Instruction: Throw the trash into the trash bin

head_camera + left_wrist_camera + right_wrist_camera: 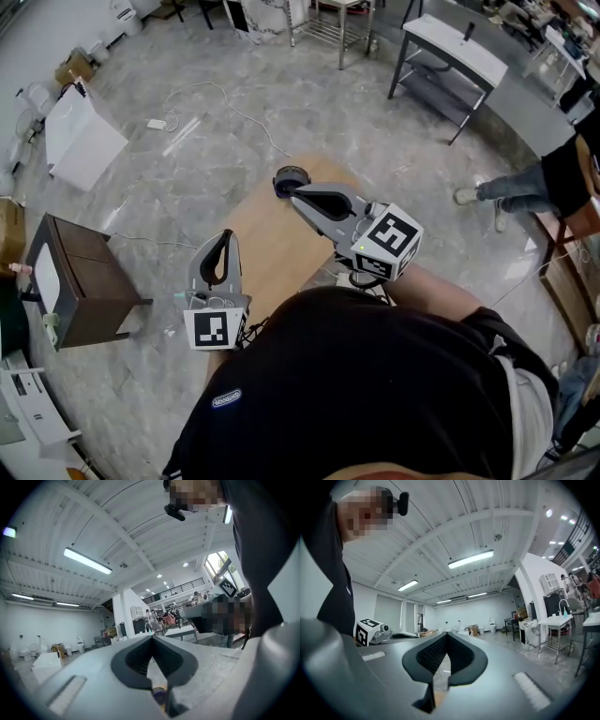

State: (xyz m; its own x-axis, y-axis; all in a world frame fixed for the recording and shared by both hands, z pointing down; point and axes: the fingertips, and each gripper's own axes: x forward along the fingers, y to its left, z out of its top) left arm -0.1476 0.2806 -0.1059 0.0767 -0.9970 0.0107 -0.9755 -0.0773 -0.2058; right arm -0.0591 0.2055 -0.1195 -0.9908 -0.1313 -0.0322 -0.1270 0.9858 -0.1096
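Grippers come nearest, one in each hand, both held over the wooden counter (267, 248). The left gripper (226, 234) is closed all the way. Its two sides press together and nothing is in between. The right gripper (300, 194) is closed tight too, and it holds nothing.

A little further on, at the far end of the counter, lies a small dark round thing (291, 178). It is just beside the tip of the right gripper. It may be the trash, but it is too small to tell.

Out on the floor stand a brown box (80, 281) on the left and a white box (80, 136) beyond it. I cannot tell if either one is the trash bin.

I think this fits two times. The trash may be waiting to be picked up, or it may be in the bin already, with both hands free. If something is left to grab, a gripper must open before it can take hold.
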